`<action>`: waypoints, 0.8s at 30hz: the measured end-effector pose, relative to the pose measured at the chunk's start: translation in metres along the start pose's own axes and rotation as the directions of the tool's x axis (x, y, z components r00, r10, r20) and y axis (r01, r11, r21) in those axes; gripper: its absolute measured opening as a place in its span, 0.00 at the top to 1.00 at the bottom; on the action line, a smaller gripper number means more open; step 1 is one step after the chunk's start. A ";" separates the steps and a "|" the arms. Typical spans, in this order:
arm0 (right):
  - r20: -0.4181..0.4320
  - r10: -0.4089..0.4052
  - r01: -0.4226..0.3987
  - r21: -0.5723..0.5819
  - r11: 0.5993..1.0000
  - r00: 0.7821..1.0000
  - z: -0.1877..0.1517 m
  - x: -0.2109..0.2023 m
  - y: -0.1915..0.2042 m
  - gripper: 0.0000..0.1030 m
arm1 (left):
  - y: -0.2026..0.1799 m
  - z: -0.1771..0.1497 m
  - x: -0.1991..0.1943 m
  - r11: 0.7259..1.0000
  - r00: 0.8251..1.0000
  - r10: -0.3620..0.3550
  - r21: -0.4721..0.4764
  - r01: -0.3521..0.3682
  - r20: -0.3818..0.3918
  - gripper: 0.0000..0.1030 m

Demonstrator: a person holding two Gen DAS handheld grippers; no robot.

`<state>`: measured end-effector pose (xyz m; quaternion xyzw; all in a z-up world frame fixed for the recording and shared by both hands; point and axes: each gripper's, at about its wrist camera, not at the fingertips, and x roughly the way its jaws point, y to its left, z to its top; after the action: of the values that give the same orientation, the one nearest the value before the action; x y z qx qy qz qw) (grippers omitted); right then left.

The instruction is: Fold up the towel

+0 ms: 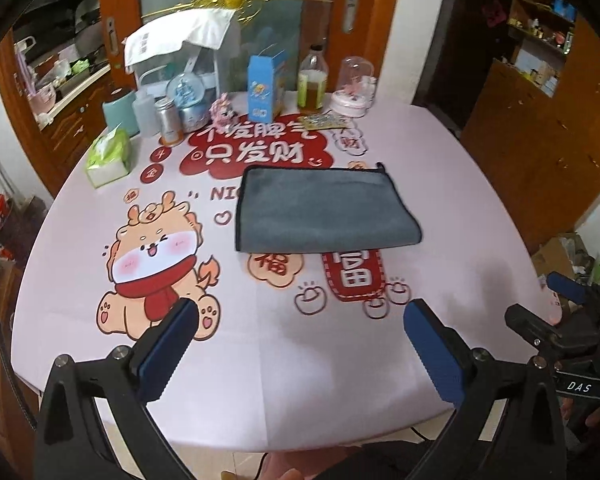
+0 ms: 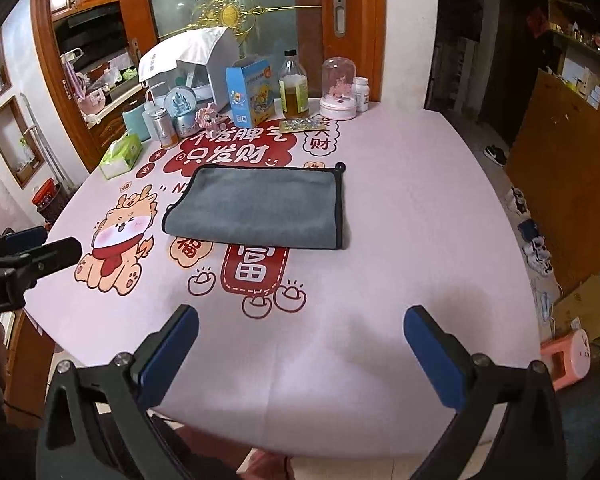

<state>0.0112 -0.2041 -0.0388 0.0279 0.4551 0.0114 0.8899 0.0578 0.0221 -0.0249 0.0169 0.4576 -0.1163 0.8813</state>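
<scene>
A grey towel [image 1: 324, 208] lies folded flat near the middle of the pink surface [image 1: 300, 360], covering part of the red printed lettering and sitting to the right of the cartoon dragon print [image 1: 156, 264]. In the right wrist view the same towel [image 2: 260, 208] sits a little left of centre, its dark edging running along the right side with a small loop at the upper right corner. The left tool [image 1: 300, 320] fills the bottom of its own view with its two blue-padded fingers spread wide apart, holding nothing, well short of the towel. The right tool [image 2: 300, 324] is likewise spread wide and holds nothing, near the front edge of the surface. The right tool also shows at the right edge of the left view, and the left tool at the left edge of the right view. Along the upper part of both frames, at the back of the surface, stand a blue carton [image 1: 262, 88], a bottle [image 1: 312, 80] of yellowish liquid, a snow globe [image 1: 186, 100], a glass dome [image 1: 354, 84], and a green tissue pack [image 1: 108, 156] at upper left.
</scene>
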 end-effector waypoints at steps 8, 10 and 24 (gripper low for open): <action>-0.035 0.024 -0.024 -0.019 1.000 0.999 0.003 -0.024 0.008 0.00 | -0.017 0.003 -0.010 1.000 0.999 0.017 0.002 -0.017 -0.028 0.01; -0.034 0.035 -0.035 -0.025 0.999 0.999 0.002 -0.030 0.013 0.00 | -0.020 0.001 -0.010 0.999 0.999 0.031 -0.007 -0.032 -0.039 0.01; -0.081 0.058 -0.047 0.130 0.990 0.995 -0.002 -0.026 0.010 0.00 | -0.030 -0.010 -0.021 0.996 0.996 0.092 -0.014 -0.092 -0.011 0.01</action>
<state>-0.0058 -0.1955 -0.0186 0.0963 0.4913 0.0066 0.8656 0.0317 -0.0021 -0.0117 0.0322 0.4616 -0.0724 0.8835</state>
